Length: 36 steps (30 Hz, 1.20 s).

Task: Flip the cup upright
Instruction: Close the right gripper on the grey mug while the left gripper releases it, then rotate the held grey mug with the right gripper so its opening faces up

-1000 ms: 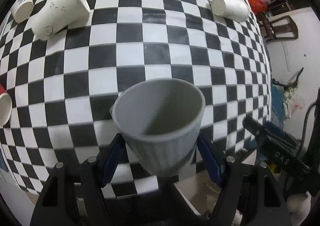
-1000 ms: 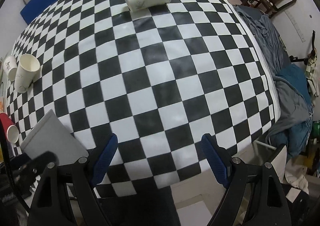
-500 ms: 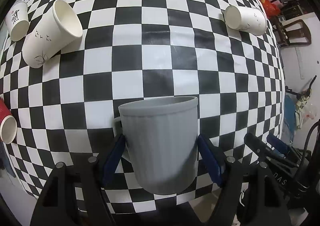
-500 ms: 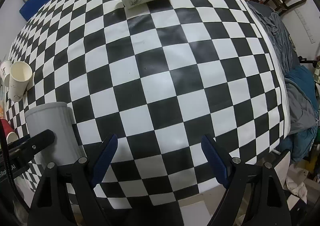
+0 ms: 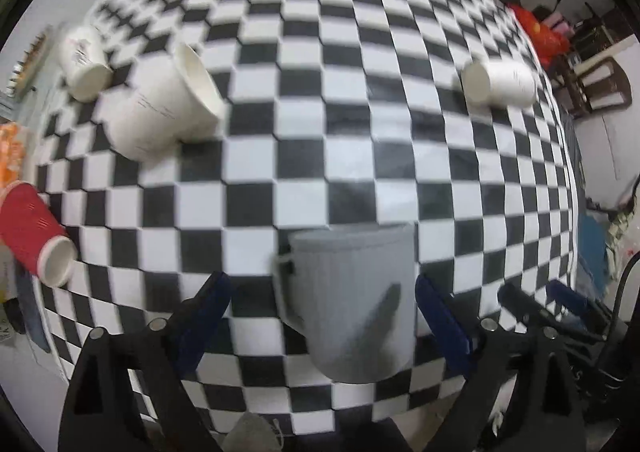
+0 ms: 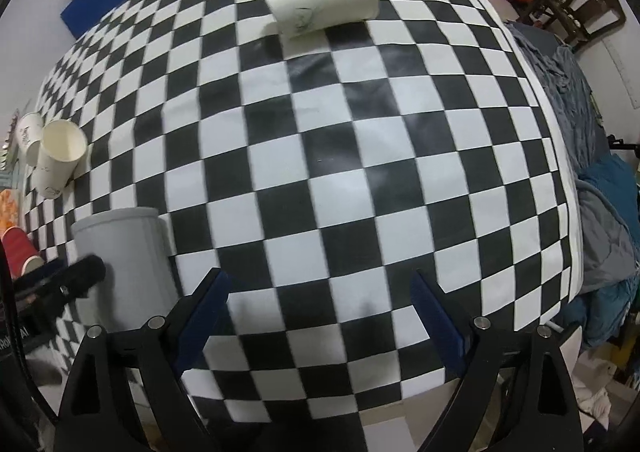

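Grey cup [image 5: 354,304] stands upright on the checkered worktop [image 5: 360,123], near its front edge, rim up, handle on its left side in the left wrist view. Left hand-held gripper [image 5: 322,304] is spread wide; the cup sits between the blue pads [image 5: 438,316] with a gap on both sides, no contact (frame is motion-blurred, but the gaps read clearly). In the right wrist view the same cup [image 6: 124,256] is at far left, with a left-gripper finger just in front of it.

Right hand-held gripper [image 6: 320,304] is also wide, nothing between its fingers, hanging over the worktop's front edge.

Other cups all lie on their sides: two white paper cups [image 5: 160,107] at left, a third white cup [image 5: 498,83] far right, a red cup [image 5: 32,228] at left edge.
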Each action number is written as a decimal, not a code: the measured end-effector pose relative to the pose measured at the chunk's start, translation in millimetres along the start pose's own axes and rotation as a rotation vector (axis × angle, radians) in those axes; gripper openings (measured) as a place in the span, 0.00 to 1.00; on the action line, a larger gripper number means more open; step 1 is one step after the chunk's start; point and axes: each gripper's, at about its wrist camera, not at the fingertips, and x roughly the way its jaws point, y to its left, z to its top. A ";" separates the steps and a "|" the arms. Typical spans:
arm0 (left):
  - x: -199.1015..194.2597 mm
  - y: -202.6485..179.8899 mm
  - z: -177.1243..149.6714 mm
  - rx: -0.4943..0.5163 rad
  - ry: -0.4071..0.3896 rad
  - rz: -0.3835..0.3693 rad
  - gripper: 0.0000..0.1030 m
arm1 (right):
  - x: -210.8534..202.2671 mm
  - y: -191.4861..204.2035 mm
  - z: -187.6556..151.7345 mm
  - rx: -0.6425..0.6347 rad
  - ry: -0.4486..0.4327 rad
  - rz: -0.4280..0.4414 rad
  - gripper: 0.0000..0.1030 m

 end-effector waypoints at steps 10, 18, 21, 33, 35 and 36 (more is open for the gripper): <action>-36.3 67.4 -31.1 -0.049 -0.136 0.182 0.95 | -16.9 60.5 -6.0 -0.120 0.047 0.172 0.90; -7.9 96.1 -47.9 -0.130 -0.067 0.234 0.95 | 8.0 113.4 -0.4 -0.201 0.175 0.226 0.90; -0.1 102.6 -54.9 -0.148 -0.051 0.237 0.95 | 24.5 122.5 2.4 -0.223 0.230 0.218 0.90; 35.7 96.8 -57.8 -0.163 0.037 0.214 0.95 | 82.9 139.2 10.6 -0.249 0.434 0.224 0.90; 38.8 96.5 -59.5 -0.165 0.045 0.217 0.95 | 90.3 140.7 10.8 -0.251 0.440 0.229 0.90; 40.0 96.8 -60.1 -0.166 0.048 0.218 0.95 | 92.9 141.1 11.1 -0.250 0.440 0.234 0.89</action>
